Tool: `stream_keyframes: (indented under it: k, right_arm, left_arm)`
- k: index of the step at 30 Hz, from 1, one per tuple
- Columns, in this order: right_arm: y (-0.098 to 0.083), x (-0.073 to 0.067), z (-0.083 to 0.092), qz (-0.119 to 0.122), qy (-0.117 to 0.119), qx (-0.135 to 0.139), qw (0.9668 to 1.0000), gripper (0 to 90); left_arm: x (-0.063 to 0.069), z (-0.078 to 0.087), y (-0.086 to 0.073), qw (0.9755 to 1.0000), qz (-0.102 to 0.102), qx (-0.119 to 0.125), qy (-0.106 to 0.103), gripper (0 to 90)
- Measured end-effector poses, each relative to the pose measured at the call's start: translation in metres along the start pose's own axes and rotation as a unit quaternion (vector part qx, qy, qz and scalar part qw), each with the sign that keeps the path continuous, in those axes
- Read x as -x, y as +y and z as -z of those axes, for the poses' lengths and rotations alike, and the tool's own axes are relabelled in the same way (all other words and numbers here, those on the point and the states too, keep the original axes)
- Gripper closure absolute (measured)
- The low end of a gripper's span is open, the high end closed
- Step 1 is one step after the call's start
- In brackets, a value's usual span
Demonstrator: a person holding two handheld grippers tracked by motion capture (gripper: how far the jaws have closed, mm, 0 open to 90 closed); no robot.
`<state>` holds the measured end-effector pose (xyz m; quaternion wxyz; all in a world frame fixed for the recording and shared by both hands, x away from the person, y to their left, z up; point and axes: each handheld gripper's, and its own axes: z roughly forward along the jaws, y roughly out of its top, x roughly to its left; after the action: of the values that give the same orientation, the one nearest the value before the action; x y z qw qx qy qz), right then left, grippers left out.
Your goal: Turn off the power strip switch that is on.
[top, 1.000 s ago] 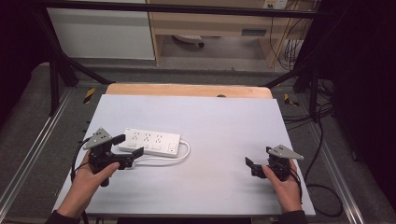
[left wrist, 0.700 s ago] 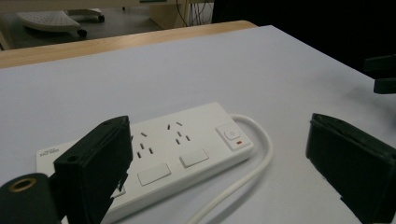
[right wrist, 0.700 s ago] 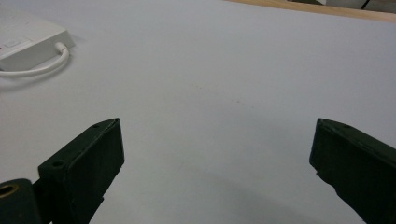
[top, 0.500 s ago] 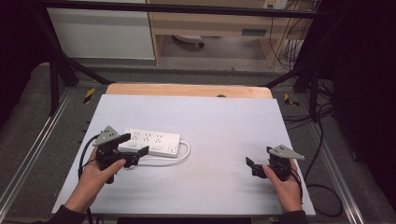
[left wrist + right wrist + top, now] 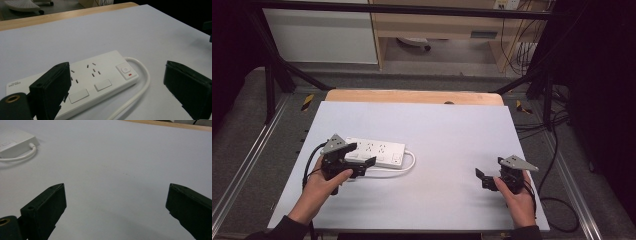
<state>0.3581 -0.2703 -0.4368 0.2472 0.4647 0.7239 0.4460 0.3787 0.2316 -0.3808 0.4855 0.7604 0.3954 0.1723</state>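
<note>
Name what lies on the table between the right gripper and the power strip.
Nothing: in the high view, bare white table separates the right gripper from the power strip and its looped cable.

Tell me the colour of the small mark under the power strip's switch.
Red mark, clearest in the left gripper view.

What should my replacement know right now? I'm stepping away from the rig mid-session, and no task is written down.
Left gripper: open, jaws over the near left part of the white power strip, not closed on it.
Right gripper: open, holding nothing, over bare table at the near right.
Power strip: flat on the table's left half, its white cable looping off its right end.
Done: nothing gripped yet.
Left: probably gripping the strip; that is a guess.
</note>
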Motion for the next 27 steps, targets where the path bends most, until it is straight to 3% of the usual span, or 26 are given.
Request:
stream_keyframes:
  k: [20,27]
  right_arm:
    - [0.000,0.001,0.000,-0.001,0.001,-0.001,1.0000,3.6]
    - [-0.001,0.002,0.000,-0.001,0.000,-0.003,1.0000,3.7]
  left_arm:
    - [-0.004,-0.019,-0.004,0.9997,-0.001,-0.024,0.004,9.5]
    - [-0.006,-0.022,-0.005,0.9996,0.000,-0.028,0.003,15.0]
